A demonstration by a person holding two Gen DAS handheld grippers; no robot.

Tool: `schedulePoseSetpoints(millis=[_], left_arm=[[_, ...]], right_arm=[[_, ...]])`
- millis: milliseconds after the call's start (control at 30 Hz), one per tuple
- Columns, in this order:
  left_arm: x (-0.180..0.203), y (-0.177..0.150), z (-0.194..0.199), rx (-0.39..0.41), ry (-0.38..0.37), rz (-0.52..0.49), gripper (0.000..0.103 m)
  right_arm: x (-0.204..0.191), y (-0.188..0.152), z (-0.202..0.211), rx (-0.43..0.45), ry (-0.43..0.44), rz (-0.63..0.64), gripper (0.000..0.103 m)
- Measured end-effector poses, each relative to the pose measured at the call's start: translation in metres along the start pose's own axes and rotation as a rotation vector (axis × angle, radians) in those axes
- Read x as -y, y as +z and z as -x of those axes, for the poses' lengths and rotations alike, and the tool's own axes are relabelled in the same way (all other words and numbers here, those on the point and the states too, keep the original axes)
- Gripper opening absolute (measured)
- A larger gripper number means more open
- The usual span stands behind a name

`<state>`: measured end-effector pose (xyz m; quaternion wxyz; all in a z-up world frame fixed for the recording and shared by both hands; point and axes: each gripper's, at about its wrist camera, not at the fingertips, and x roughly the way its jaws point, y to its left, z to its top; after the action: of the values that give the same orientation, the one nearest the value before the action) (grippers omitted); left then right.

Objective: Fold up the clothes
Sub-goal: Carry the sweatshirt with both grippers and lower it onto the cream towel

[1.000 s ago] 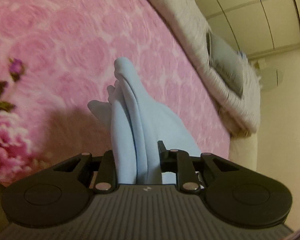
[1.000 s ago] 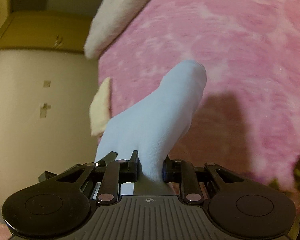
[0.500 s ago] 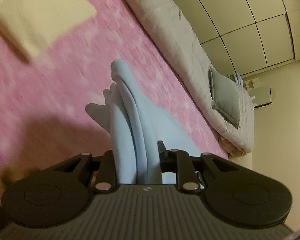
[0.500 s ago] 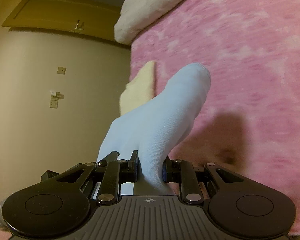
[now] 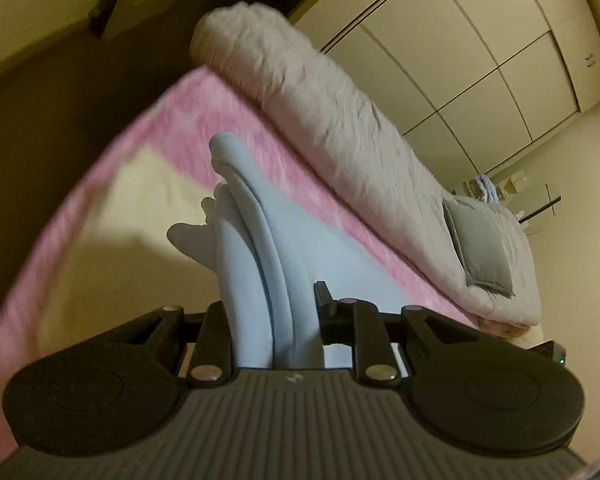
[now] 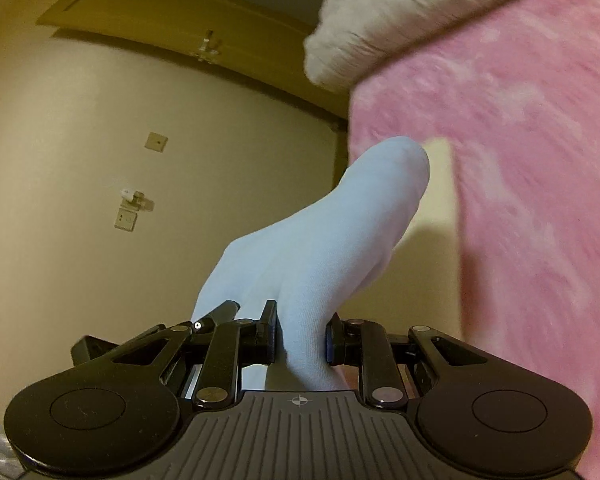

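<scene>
A light blue garment [image 5: 260, 248] is bunched in folds between the black fingers of my left gripper [image 5: 274, 320], which is shut on it. In the right wrist view another part of the light blue garment [image 6: 320, 248] rises as a rounded roll from my right gripper [image 6: 300, 340], also shut on it. Both hold the cloth above the pink bed cover [image 5: 204, 120]. A folded cream-yellow cloth [image 5: 132, 216] lies on the pink cover under the left gripper, and the same cream-yellow cloth [image 6: 440, 216] shows beyond the right one.
A rolled grey-white duvet [image 5: 340, 120] runs along the far side of the bed, with a grey pillow [image 5: 480, 248] on it. Wardrobe doors [image 5: 500, 60] stand behind. In the right wrist view a beige wall [image 6: 100, 160] with a socket and the bed's edge [image 6: 350, 136] lie to the left.
Both grippers have swept sideways along the bed with the blue garment still held. The flowered part of the cover left the view; the cream cloth, bed end and wall came in.
</scene>
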<state>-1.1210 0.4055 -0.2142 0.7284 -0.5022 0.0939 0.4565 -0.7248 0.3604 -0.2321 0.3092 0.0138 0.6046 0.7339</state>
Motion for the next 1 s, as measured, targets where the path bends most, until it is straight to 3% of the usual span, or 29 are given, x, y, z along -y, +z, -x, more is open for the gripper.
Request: schedulePoseSetpoints(millis=[200,367,433,533,633,733,867,1000], left_arm=[[-0.053,0.026,-0.042,-0.027,0.027,-0.045,0.018],[-0.109,0.007,-0.094,-0.156,0.118,-0.031,0.019],[-0.117,0.002,-0.094,-0.141,0.096,-0.032,0.02],[-0.125,0.001,-0.09,-0.133,0.068,-0.005,0.024],[-0.117,0.005,-0.074,-0.116,0.119,-0.029,0.028],[-0.104,-0.002,-0.037,-0.039,0.212,-0.024,0.029],[-0.072,-0.023,0.014,0.052,0.297,-0.081,0.02],[-0.05,-0.047,0.014,-0.008,0.309,-0.193,0.017]], right_arm=[[0.031,0.016,-0.077,0.016,-0.001,-0.027,0.02],[0.082,0.004,-0.129,-0.052,-0.166,-0.084,0.022],[0.091,-0.008,-0.135,-0.051,-0.214,-0.07,0.023],[0.102,-0.015,-0.133,-0.026,-0.213,-0.101,0.026],[0.099,-0.009,-0.128,-0.04,-0.255,-0.102,0.033],[0.08,-0.006,-0.105,-0.012,-0.332,-0.017,0.037],[0.042,-0.033,-0.075,0.001,-0.522,0.181,0.037],[0.007,-0.071,-0.076,-0.048,-0.583,0.366,0.036]])
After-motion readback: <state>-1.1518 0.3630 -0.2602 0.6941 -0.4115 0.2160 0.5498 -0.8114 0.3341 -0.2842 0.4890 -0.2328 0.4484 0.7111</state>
